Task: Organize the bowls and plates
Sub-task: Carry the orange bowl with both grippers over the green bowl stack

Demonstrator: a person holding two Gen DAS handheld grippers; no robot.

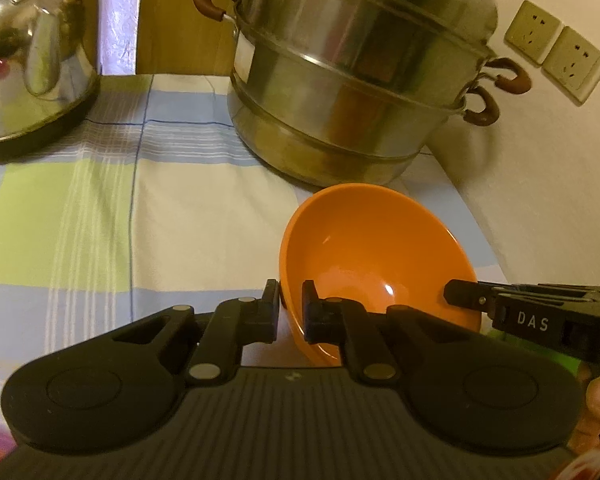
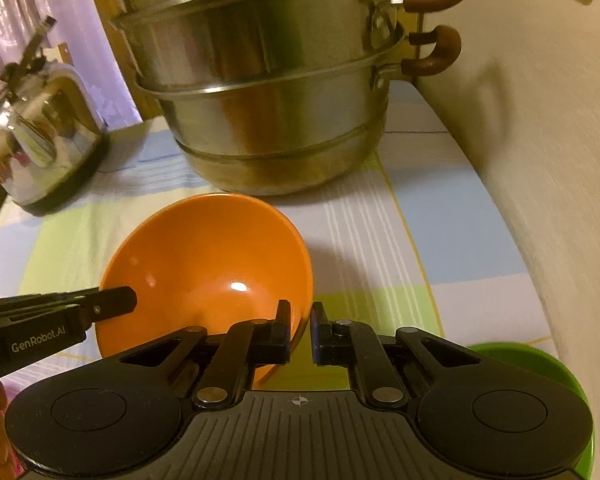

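Gripping orange bowl (image 1: 374, 248) by rim from both sides: left tongs (image 1: 291, 312) and right tongs (image 2: 301, 330) each pinching rim. Bowl on checked worktop (image 1: 100, 208), near steamer pot (image 1: 352, 80). Next, likely: synchronized lift, carry toward green dish (image 2: 540, 364).

Orange bowl (image 1: 376, 240), glossy, empty, tilted, on tablecloth (image 1: 100, 220)

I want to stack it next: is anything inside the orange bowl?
The orange bowl shows a bare, glossy inside, with only the gripper fingers at its rim. Its lowest part, nearest the cameras, is hidden behind them.
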